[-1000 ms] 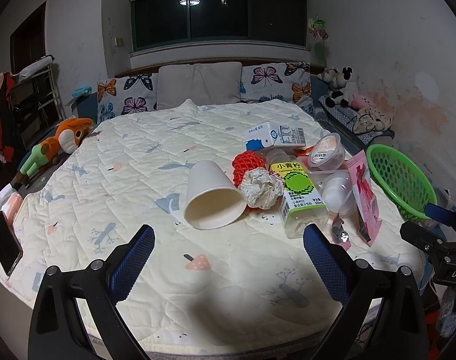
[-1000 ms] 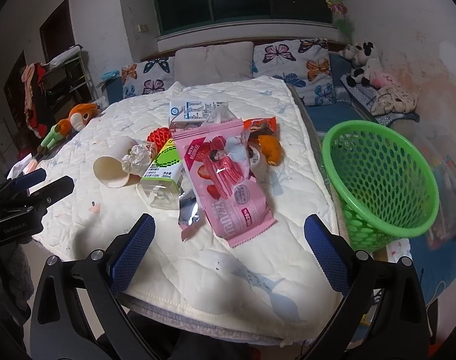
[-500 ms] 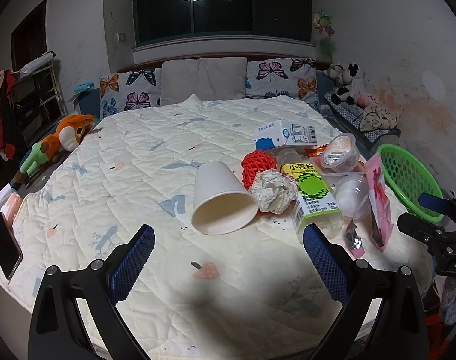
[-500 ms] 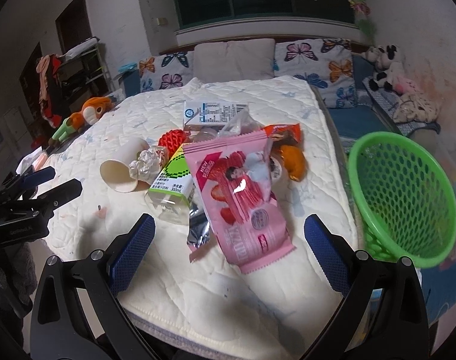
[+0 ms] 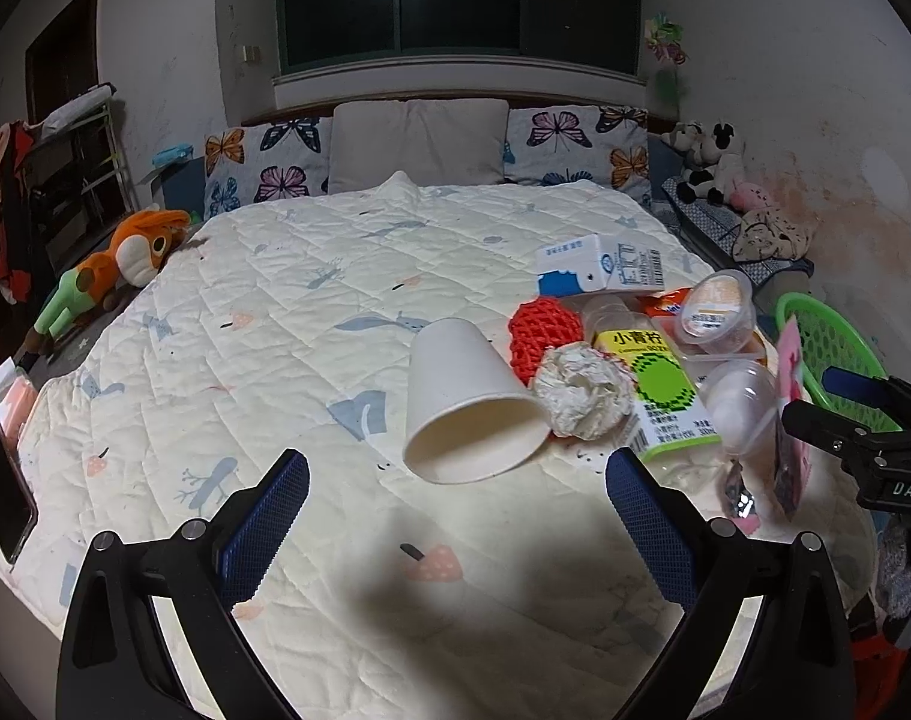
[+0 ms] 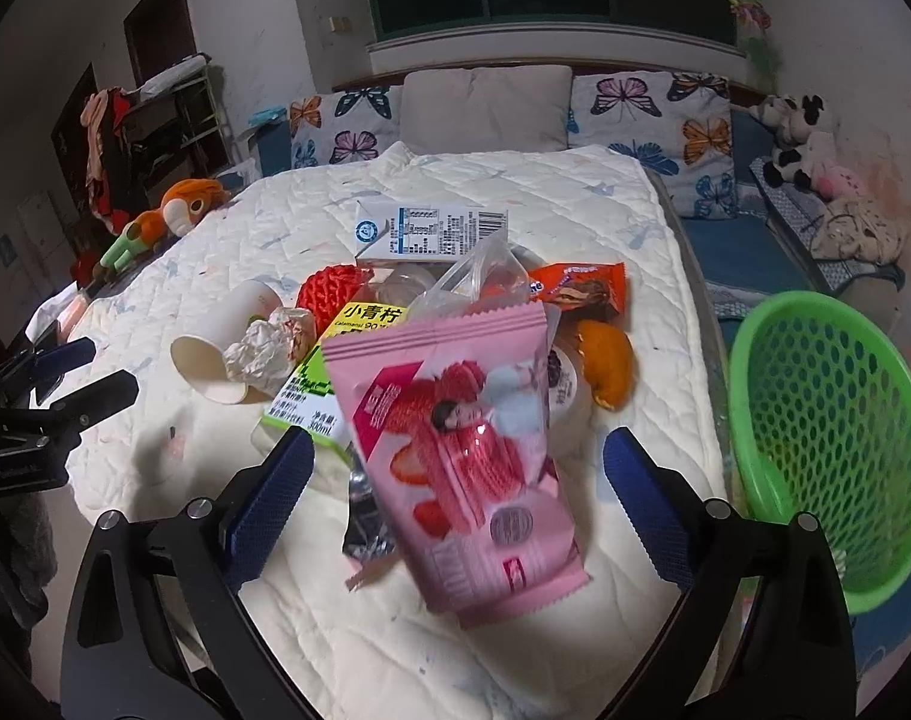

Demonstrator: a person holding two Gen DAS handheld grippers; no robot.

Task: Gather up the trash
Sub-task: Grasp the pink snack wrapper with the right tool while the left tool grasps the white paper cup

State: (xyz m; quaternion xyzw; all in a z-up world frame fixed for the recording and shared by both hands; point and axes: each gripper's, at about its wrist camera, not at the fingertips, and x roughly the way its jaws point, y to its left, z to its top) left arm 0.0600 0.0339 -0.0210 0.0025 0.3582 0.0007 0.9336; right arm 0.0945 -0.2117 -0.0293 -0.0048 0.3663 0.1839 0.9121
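Bed fills most of both views, cream quilt with small printed animals; its near edge runs along the bottom of each frame and its right edge drops away beside the green basket. Left two thirds of the quilt bare, plenty of room there; the trash sits bunched toward the right of the left-wrist view, centre of the right-wrist view. Green basket stands off the mattress at right of frame, mesh wall, rim tilted toward the bed. Left gripper released, blue pads spread wide, low over the near quilt with the paper cup just beyond the gap; cup lies on its side, mouth toward the camera. Right gripper likewise spread, nothing held, the pink snack bag lying between and under its fingers, crinkled, strawberry print. Behind it: green-and-yellow labelled bottle, milk carton lying flat, red mesh ball, crumpled paper wad touching the cup, orange wrapper. Orange plush toy at the bed's left edge.
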